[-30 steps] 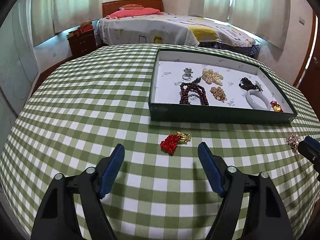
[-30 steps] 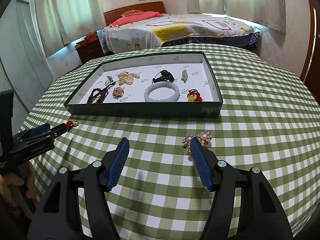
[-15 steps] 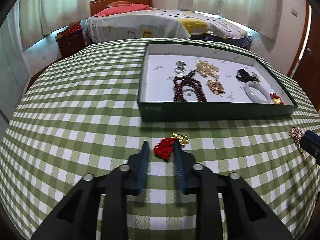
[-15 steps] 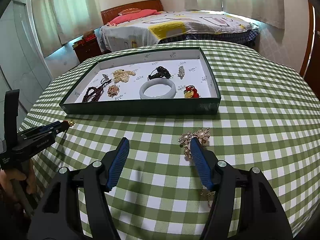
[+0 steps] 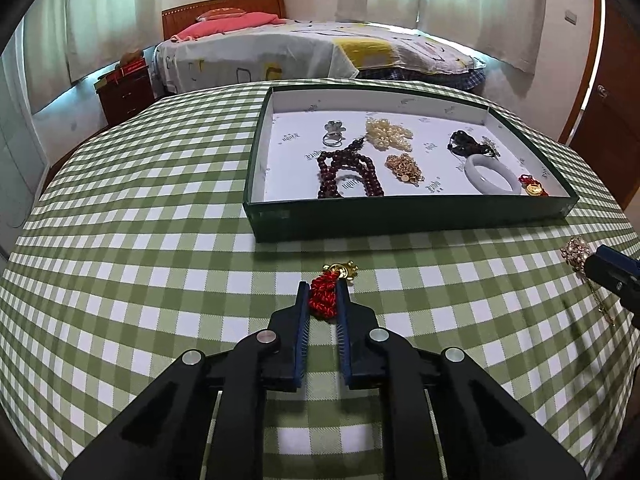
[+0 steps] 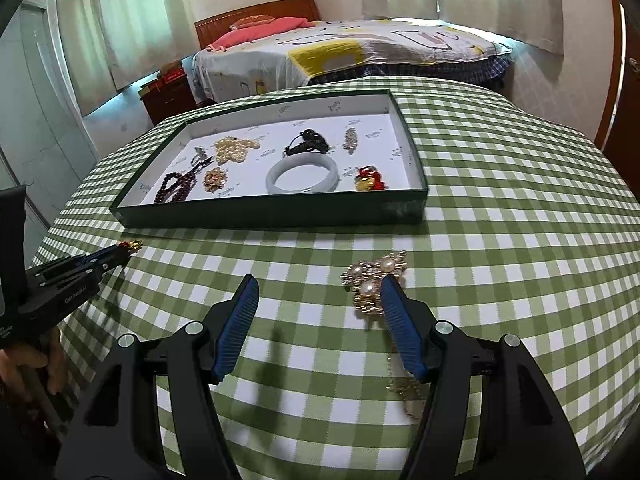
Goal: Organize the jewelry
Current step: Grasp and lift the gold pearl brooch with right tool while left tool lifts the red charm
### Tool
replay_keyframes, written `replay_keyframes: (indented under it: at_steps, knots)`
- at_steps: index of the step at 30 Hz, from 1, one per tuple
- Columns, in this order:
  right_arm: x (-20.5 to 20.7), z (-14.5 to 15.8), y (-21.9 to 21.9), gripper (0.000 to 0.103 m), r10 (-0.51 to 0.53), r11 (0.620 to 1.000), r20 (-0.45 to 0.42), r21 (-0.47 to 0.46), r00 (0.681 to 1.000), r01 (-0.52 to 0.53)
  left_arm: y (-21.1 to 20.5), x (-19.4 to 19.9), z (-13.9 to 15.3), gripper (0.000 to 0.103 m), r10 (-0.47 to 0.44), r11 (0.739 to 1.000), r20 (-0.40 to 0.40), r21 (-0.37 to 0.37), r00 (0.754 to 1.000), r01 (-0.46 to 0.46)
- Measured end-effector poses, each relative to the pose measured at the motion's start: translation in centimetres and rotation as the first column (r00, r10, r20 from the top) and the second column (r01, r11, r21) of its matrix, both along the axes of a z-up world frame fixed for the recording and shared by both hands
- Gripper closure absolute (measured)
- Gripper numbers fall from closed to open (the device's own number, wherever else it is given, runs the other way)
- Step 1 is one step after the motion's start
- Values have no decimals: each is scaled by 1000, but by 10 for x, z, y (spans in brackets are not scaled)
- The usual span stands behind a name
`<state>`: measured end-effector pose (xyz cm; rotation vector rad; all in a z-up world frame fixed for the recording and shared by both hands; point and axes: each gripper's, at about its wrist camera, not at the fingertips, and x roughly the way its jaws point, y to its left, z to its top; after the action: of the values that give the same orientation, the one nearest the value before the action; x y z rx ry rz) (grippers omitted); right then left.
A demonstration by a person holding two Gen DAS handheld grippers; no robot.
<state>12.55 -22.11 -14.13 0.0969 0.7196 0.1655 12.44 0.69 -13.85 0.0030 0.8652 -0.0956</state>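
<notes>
**Left gripper pinches the red charm**

Small grey words are printed all over the white floor of the green tray, but they are too small to read. White writing also runs along the side of the left gripper at the left edge of the right wrist view, and it is too blurry to read.

The red charm is a bunch of red knotted cord with a shiny gold bit at the top. It lies on the green checked cloth, low in the middle of the left wrist view, just in front of the tray. The left gripper has its jaws pressed onto the red cord, one on each side.

The pearl brooch is gold with round white pearls and a thin gold chain. It lies on the cloth in the lower middle of the right wrist view. The right gripper has its jaws spread wide. Its right-hand finger sits just beside the brooch.

Inside the tray are dark red beads, a white bangle, and a gold piece.
</notes>
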Motion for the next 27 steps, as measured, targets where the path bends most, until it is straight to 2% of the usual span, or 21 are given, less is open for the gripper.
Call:
replay_keyframes:
  at_steps: [8, 13, 16, 22, 27]
  knots:
    - [2, 1, -17, 41, -53, 999, 3, 11, 999, 52, 0, -3, 0, 90, 1, 1000, 1, -6, 1000, -1]
    - [10, -9, -31, 42, -77, 994, -38, 70, 996, 80, 0, -4, 0, 90, 2, 1000, 4, -3, 1000, -2]
    - [15, -13, -29, 53, -66, 994, -55, 85, 996, 71, 1, -4, 0, 90, 3, 1000, 5, -3, 1000, -3]
    - [22, -17, -21, 57, -53, 995, -61, 76, 997, 58, 1, -5, 0, 90, 3, 1000, 5, -2, 1000, -3]
    - [23, -17, -20, 71, -58, 996, -64, 69, 996, 63, 1, -4, 0, 90, 3, 1000, 6, -2, 1000, -3]
